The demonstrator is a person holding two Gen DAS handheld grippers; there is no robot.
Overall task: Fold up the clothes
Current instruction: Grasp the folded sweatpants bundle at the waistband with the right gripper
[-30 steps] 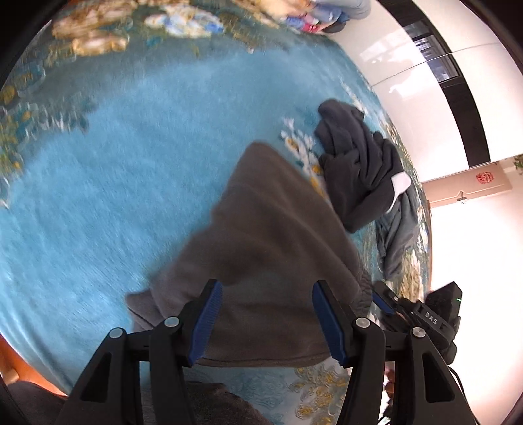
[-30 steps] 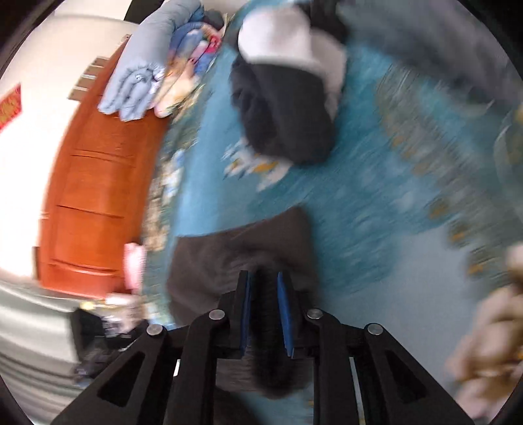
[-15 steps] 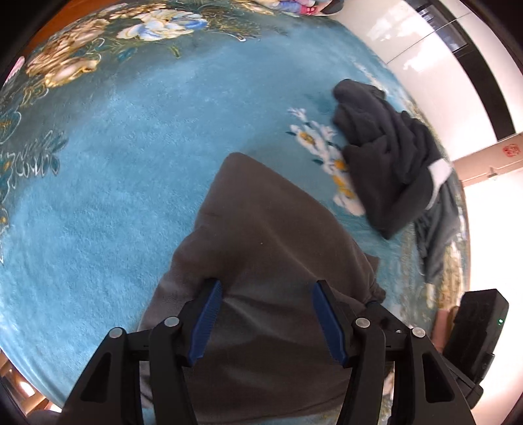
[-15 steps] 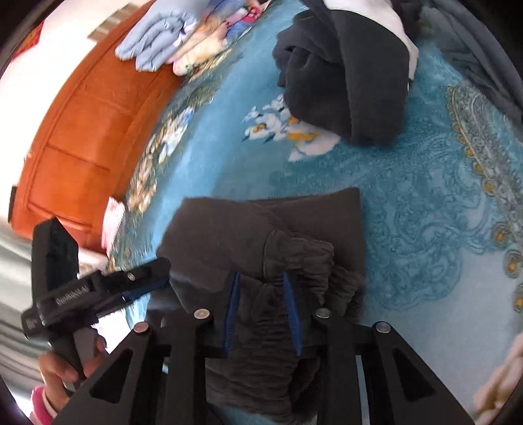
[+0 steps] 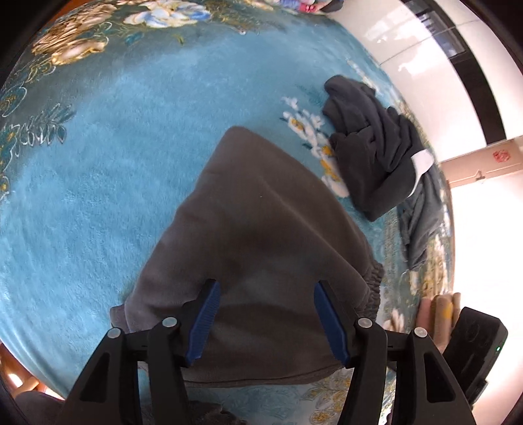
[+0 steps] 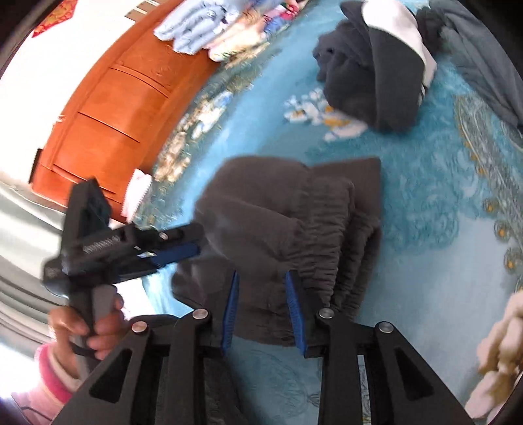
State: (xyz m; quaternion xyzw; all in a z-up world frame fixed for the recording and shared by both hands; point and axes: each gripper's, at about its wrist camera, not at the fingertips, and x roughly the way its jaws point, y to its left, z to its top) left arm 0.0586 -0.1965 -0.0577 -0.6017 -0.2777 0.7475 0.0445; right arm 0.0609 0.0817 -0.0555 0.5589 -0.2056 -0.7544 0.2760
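Brown-grey sweatpants (image 5: 261, 235) lie folded on the blue carpet (image 5: 98, 163), elastic waistband to the right; they also show in the right wrist view (image 6: 281, 209). My left gripper (image 5: 266, 291) is open, hovering over the near part of the pants, holding nothing. My right gripper (image 6: 263, 284) is open, its jaws apart over the gathered waistband (image 6: 327, 242). The left gripper also shows from the side in the right wrist view (image 6: 193, 248), at the pants' left edge.
A dark grey and white garment pile (image 5: 376, 153) lies beyond the pants, also in the right wrist view (image 6: 376, 65). Folded light clothes (image 6: 202, 29) lie by an orange wooden cabinet (image 6: 108, 108). A cream fluffy item (image 6: 500, 353) lies at the right.
My right gripper was shut on the pants' waistband and has opened, letting it go. The pants have settled onto the carpet. My left gripper stayed open and shifted slightly over them.
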